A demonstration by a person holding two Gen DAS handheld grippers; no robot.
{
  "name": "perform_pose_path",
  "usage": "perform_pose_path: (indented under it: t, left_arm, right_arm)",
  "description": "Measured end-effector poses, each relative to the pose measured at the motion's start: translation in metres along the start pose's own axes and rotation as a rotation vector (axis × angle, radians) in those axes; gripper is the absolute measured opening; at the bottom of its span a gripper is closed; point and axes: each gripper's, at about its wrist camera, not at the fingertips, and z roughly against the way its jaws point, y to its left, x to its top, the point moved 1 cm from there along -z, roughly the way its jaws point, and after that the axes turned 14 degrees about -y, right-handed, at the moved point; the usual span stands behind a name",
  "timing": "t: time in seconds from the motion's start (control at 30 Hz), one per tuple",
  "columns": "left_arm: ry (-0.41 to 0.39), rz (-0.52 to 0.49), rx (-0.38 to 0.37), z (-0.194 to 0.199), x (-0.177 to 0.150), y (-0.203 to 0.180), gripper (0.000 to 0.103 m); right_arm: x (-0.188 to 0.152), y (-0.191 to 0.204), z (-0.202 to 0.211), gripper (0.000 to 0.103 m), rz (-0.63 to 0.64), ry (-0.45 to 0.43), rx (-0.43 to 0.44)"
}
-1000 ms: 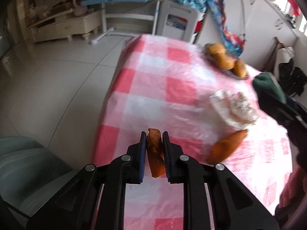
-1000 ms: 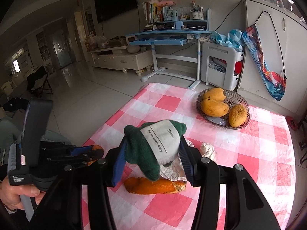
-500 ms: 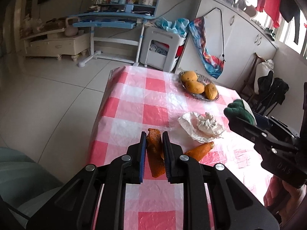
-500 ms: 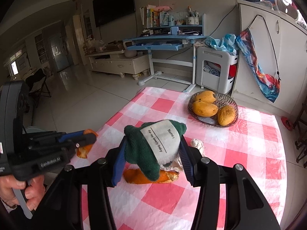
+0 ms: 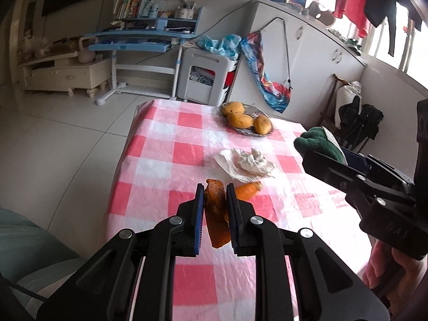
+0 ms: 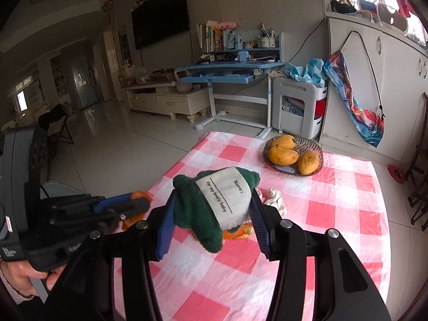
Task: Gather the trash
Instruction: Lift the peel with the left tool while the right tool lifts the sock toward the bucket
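Observation:
My left gripper [image 5: 214,194] is shut on an orange mango peel [image 5: 215,214], held above the near part of the red-and-white checked table [image 5: 187,149]. My right gripper [image 6: 212,198] is shut on a green cloth [image 6: 198,211] with a white label, held above the table; it also shows at the right of the left wrist view [image 5: 319,144]. A second orange peel [image 5: 247,190] lies on the table beside a crumpled white tissue [image 5: 247,164]. In the right wrist view the cloth hides most of that peel [image 6: 240,231] and tissue [image 6: 275,200].
A basket of three mangoes [image 5: 246,120] stands at the table's far end, also in the right wrist view [image 6: 293,156]. A grey-green bin rim [image 5: 24,243] sits low at the left. A blue desk [image 6: 227,71] and white cart [image 6: 299,107] stand beyond the table.
Both grippers have drawn back and risen from the table, each keeping its hold. The table's far end and the room beyond have come into view.

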Motion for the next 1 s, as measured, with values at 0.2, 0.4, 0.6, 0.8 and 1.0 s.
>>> perform_pose_path:
  t: [0.2,0.4,0.6,0.8,1.0]
  left_arm:
    - [-0.02,-0.014,-0.025,0.025,-0.012,-0.012,0.016]
    - [-0.016,-0.018,-0.051,0.044,-0.028,-0.022,0.016]
    - [-0.004,-0.008,-0.061,0.06,-0.043,-0.027,0.016]
    - [0.014,-0.008,-0.07,0.074,-0.057,-0.03,0.016]
    - [0.028,-0.012,-0.074,0.082,-0.068,-0.031,0.016]
  right_arm:
    - [-0.022,0.007,0.042,0.05,-0.053,-0.01,-0.023]
    - [-0.042,0.008,0.076,0.05,-0.108,-0.011,-0.051]
    - [-0.054,0.009,0.095,0.051,-0.143,-0.006,-0.062]
    - [-0.07,0.017,0.109,0.051,-0.159,0.012,-0.052]
    - [-0.086,0.029,0.117,0.051,-0.174,0.047,-0.036]
